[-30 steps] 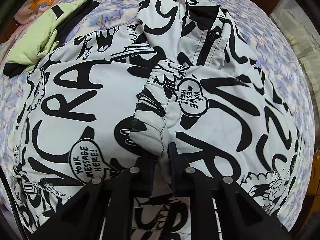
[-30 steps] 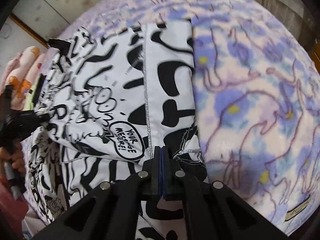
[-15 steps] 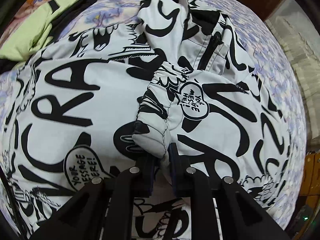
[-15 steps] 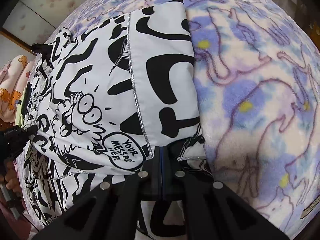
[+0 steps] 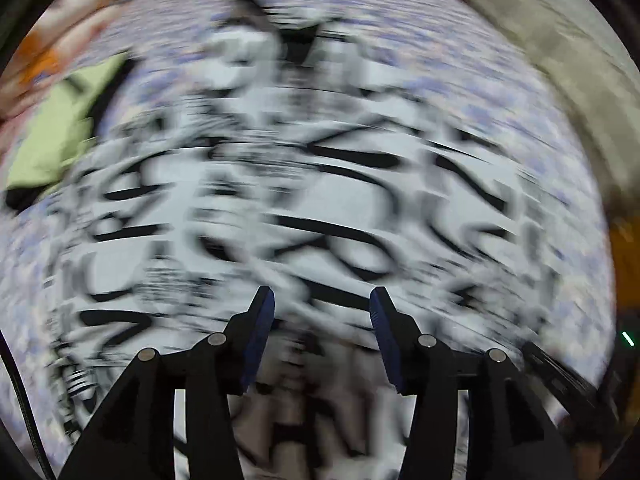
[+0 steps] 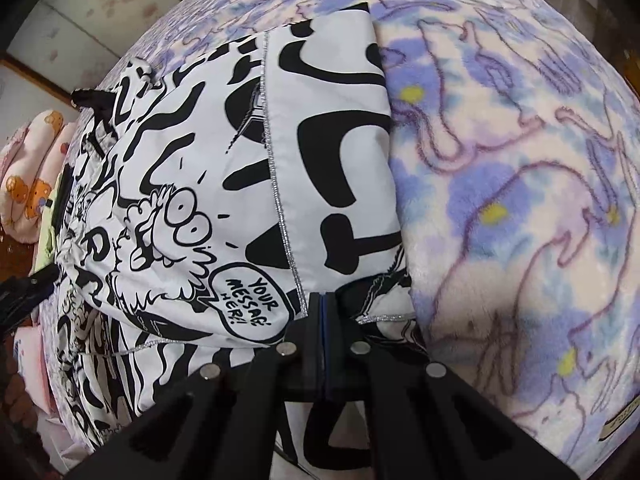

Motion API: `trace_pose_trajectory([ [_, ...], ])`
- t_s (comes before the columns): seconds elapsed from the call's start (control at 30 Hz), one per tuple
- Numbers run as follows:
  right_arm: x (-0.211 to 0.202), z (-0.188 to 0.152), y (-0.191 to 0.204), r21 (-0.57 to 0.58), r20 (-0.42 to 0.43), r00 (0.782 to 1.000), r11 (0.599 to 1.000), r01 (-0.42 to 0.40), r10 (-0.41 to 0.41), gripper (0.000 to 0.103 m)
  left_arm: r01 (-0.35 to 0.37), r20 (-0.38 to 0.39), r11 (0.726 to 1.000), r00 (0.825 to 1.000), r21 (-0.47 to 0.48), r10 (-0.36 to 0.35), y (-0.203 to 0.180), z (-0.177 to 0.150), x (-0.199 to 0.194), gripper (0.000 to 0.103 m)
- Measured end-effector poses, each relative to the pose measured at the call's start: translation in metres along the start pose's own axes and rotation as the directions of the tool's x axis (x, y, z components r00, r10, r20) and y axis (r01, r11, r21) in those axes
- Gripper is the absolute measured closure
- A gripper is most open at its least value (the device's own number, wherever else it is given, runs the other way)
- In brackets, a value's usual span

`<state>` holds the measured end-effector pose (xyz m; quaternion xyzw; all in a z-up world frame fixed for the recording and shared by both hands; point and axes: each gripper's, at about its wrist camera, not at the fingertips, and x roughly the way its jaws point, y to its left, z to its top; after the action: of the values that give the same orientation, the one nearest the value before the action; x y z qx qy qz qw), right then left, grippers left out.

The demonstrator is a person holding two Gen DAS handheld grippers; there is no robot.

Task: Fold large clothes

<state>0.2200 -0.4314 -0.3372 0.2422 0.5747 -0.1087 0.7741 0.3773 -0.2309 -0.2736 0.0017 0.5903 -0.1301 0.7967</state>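
Observation:
A large white jacket with black graffiti print (image 6: 224, 184) lies spread on a purple flowered blanket (image 6: 520, 200). In the left wrist view the jacket (image 5: 320, 208) is heavily motion-blurred. My left gripper (image 5: 322, 304) is open and empty above the jacket, its jaws wide apart. My right gripper (image 6: 323, 300) is shut on the jacket's hem edge near its silver-trimmed corner, with the folded cloth lying ahead of it.
A light green and black garment (image 5: 60, 136) lies at the left of the bed. Pink cartoon pillows (image 6: 28, 184) sit at the far left. The blanket's edge with a small label (image 6: 618, 420) is at the lower right. The other gripper (image 6: 20, 292) shows at the left.
My left gripper has opened and let go of the sleeve cuff, and it is moving fast, blurring its view. My right gripper stays shut on the hem.

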Motion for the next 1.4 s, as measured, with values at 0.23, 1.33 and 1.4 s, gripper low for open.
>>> trace_pose_trajectory([
  [0.23, -0.001, 0.001, -0.002, -0.001, -0.007, 0.999, 0.999, -0.032, 0.032, 0.103, 0.236, -0.178, 0.956, 0.963, 0.176, -0.205, -0.105, -0.007, 0.052, 0.055],
  [1.33, -0.007, 0.042, 0.064, -0.218, 0.065, 0.940, 0.924, -0.314, 0.335, 0.103, 0.051, -0.113, 0.995, 0.992, -0.081, -0.060, -0.017, 0.034, 0.052, 0.091],
  [1.4, 0.012, 0.053, 0.076, -0.200, 0.059, 0.940, 0.927, -0.318, 0.335, 0.103, 0.031, -0.115, 0.998, 0.993, -0.059, -0.037, -0.033, 0.042, 0.069, 0.091],
])
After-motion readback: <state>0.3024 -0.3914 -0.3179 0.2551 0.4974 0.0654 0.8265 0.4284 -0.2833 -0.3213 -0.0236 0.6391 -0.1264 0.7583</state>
